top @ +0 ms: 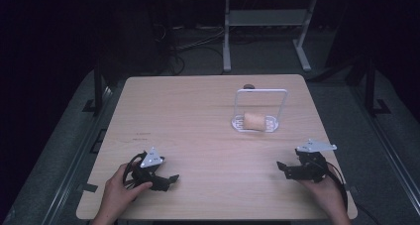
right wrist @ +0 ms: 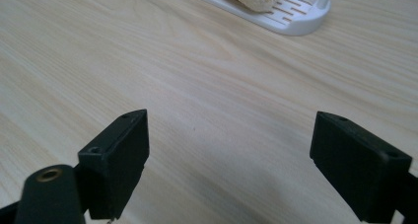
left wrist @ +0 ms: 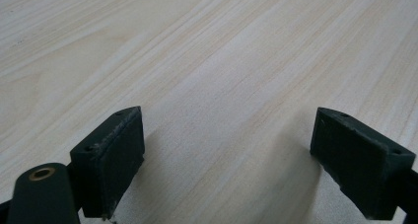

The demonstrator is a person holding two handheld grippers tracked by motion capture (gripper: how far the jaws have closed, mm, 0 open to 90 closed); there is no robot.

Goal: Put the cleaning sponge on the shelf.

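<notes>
High view: a bread roll [top: 255, 121] is seen on the white rack [top: 236, 107] — both grippers (left [top: 171, 177], right [top: 280, 166]) held open, empty; approach should be kept level.

The worktop [top: 198, 116] is pale wood-grain laminate, smooth with a soft matt sheen. The white rack [top: 255, 124] looks like glossy moulded plastic, its slotted base smooth, and its tall hoop may be coated wire, though the high view is too small to tell. The bread-like lump [top: 254, 121] on it looks tan, dry and porous. Both claws, left claw [left wrist: 226, 160] and right claw [right wrist: 229, 162], carry matt black pads, rough and chipped at the edges.
</notes>
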